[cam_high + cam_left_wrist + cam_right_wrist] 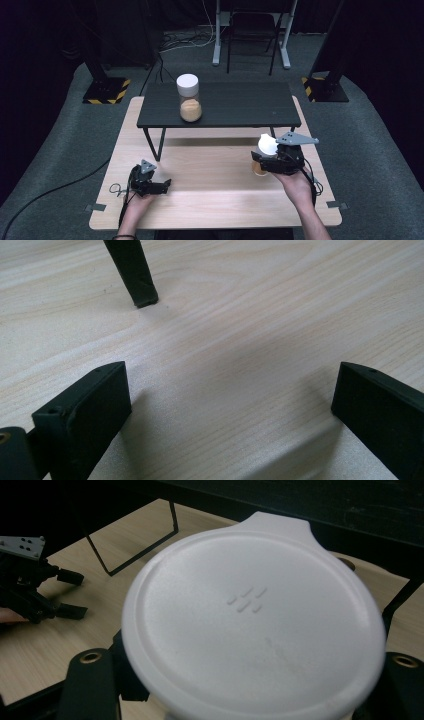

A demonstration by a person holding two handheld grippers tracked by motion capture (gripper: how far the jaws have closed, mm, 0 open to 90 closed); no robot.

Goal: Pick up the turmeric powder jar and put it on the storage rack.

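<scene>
Here the right gripper [264, 161] is clamped on a clear, white-lidded jar of orange-brown powder [262, 155], held above the pale wooden table [210, 210], near its right edge, in front of the low black metal shelf [235, 107]. The left gripper [162, 184] rests on the table, jaws spread and empty. The jar looks tilted; a weak grip could let it slip, or its lid could clip the shelf edge.

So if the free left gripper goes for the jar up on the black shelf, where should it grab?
Probably the clear body of the jar, below the white lid. It stands upright with open shelf around it, so bring the open left gripper in level from the near side.
</scene>
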